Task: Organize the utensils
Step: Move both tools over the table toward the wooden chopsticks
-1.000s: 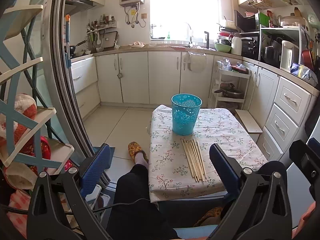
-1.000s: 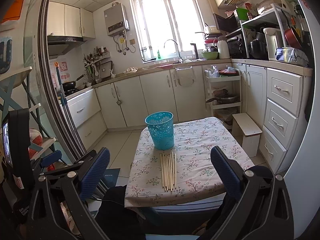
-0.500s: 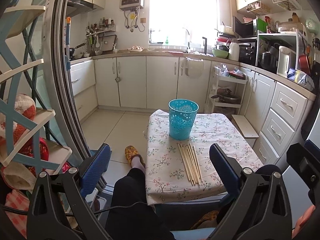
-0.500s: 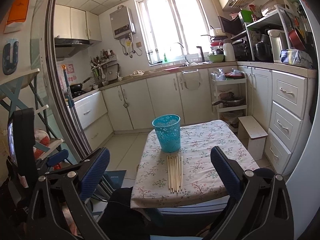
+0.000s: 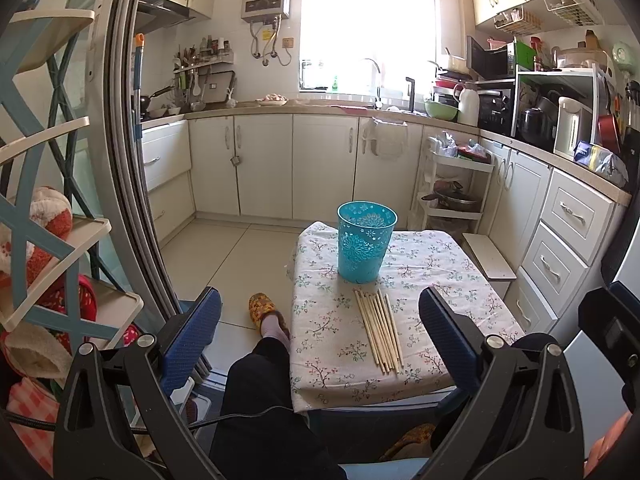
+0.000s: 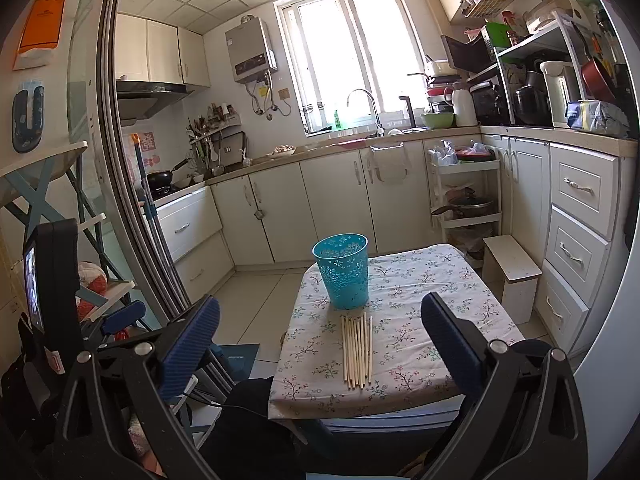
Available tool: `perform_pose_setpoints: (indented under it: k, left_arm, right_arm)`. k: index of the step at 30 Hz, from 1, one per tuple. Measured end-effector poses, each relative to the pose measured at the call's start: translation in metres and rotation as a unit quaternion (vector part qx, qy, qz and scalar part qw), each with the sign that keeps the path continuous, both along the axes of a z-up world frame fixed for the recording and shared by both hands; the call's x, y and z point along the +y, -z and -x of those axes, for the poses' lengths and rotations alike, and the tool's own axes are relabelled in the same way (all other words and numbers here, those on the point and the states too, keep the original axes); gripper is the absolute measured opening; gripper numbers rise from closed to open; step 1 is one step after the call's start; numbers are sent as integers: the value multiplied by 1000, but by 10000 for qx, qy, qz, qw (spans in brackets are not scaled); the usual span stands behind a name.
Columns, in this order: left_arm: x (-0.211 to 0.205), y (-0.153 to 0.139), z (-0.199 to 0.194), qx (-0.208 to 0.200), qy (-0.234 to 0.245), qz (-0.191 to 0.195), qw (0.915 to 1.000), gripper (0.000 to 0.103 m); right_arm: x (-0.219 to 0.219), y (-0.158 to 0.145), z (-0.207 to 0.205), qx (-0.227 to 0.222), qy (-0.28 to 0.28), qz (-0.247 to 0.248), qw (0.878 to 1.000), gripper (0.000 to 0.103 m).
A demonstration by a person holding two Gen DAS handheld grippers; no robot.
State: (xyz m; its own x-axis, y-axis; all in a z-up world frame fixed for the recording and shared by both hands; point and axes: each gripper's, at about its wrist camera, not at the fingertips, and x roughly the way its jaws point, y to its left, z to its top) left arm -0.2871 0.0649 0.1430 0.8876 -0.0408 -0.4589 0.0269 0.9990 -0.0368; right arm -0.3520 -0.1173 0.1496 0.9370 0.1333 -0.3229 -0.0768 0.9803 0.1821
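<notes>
Cream-cabinet kitchen, bright window (image 6: 344,56) over sink counter, water heater (image 6: 251,50) on wall beside it. Small table with floral cloth (image 5: 420,280) mid-floor, white step stool (image 6: 512,268) at its right.

Chopsticks (image 5: 378,330): loose bundle, pale wood, lying flat on cloth side by side, lengthwise toward cameras, near front half of table. Same bundle in right wrist view (image 6: 357,352), tips close to the base of turquoise cup (image 6: 342,276). Cup (image 5: 366,242) upright, perforated, standing just behind chopsticks, mouth open upward; contents not visible.

Left gripper (image 5: 320,336): blue-padded jaws spread wide, nothing between them, held back from table edge and above a seated person's dark trouser leg (image 5: 260,400); slippered foot (image 5: 266,314) on tile floor left of table.

Right gripper (image 6: 320,338): jaws likewise wide apart, empty, short of table's near edge, chopsticks framed between the pads but well apart from both. Left tool's black body (image 6: 48,280) visible at far left of right wrist view.

Blue-and-cream shelf rack (image 5: 48,216) with soft toys at far left.
</notes>
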Motion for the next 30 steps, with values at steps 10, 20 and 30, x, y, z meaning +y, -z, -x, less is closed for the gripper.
perform_pose_setpoints:
  k: [10,20,30]
  left_arm:
    - [-3,2,-4,36,-57,-63,10000,95]
    - [-5,10,-21,208,-85,-119,9997,95]
    - [-8,25,-63,498,-78,-104,9987,95]
  right_arm:
    - [-1,2,-3,79,-11,-51,10000,97]
    - [-3,9,-22,385,51,67,9992,97]
    - [-5,24,-58,772,121,142,9968,97]
